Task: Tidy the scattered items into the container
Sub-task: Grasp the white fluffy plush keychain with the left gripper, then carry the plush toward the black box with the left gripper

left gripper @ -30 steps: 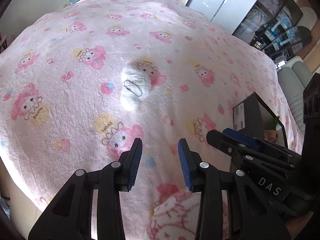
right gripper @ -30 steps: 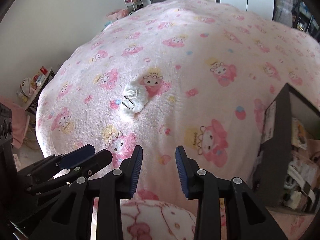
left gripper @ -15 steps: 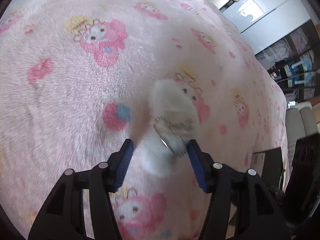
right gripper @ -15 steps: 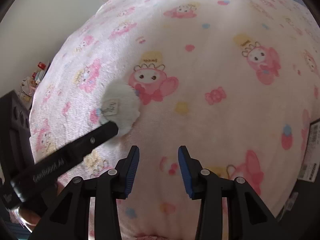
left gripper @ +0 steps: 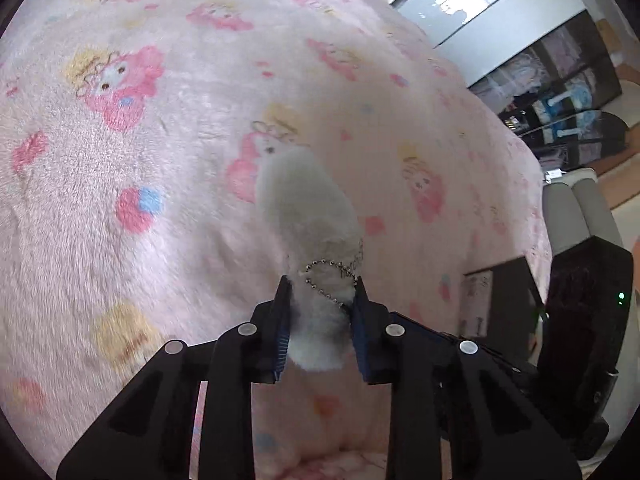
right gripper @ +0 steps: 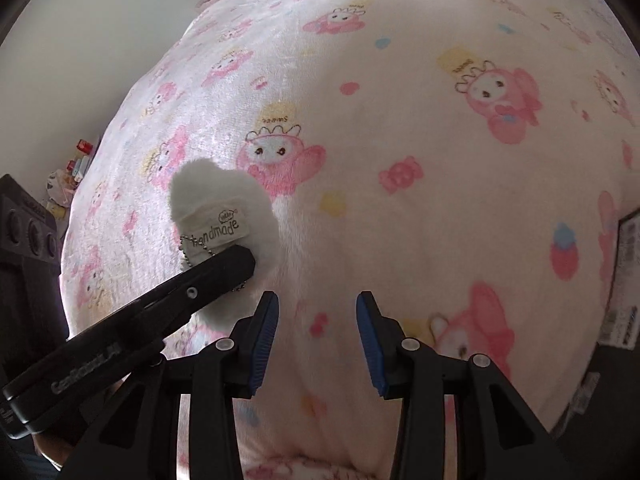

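Observation:
A white fluffy plush charm [left gripper: 304,216] with a ball chain and a "handmade" label lies on the pink cartoon-print blanket [left gripper: 120,200]. My left gripper [left gripper: 320,312] is shut on the charm's near end, the chain between its blue pads. In the right wrist view the charm [right gripper: 224,204] shows at the left with the left gripper's finger across it. My right gripper [right gripper: 316,332] is open and empty, just right of the charm above the blanket. The black container [left gripper: 500,300] stands at the blanket's right edge.
The container's corner with printed labels shows at the right edge of the right wrist view [right gripper: 624,280]. A grey sofa [left gripper: 580,208] and dark glass cabinets [left gripper: 560,92] lie beyond the bed on the right. A small shelf with clutter [right gripper: 68,176] stands by the wall at left.
My left gripper moved forward to the plush charm and closed on its near end. My right gripper moved forward too and stayed open.

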